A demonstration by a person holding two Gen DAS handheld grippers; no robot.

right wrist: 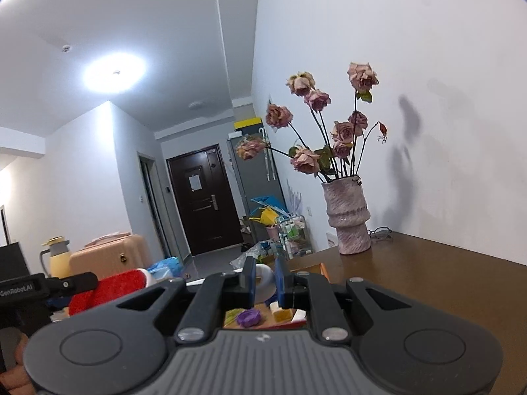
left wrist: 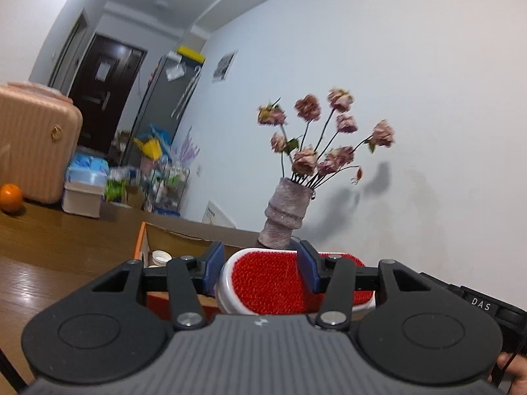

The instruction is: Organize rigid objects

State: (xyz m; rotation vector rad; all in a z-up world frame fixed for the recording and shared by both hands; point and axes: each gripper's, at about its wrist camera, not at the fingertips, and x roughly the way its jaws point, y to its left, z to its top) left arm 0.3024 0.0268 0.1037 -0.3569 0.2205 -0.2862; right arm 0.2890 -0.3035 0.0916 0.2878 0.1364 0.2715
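Note:
My left gripper (left wrist: pixel 260 271) is shut on a red-bristled lint brush with a white body (left wrist: pixel 266 283) and holds it above an open cardboard box (left wrist: pixel 171 240) on the wooden table. The same brush shows in the right wrist view (right wrist: pixel 112 288) at the left, held by the left gripper (right wrist: pixel 59 288). My right gripper (right wrist: pixel 265 284) is shut on a white tape roll (right wrist: pixel 263 279) over the box, where a purple object (right wrist: pixel 247 317), a yellow block (right wrist: pixel 282 314) and white pieces lie. A white bottle cap (left wrist: pixel 160 256) sits inside the box.
A pink ribbed vase of dried roses (right wrist: pixel 349 220) stands on the brown table (right wrist: pixel 444 289) by the wall, with glasses (right wrist: pixel 380 232) beside it. An orange (left wrist: pixel 11 197) and a pink suitcase (left wrist: pixel 36 144) are at the left. Clutter fills the hallway beyond.

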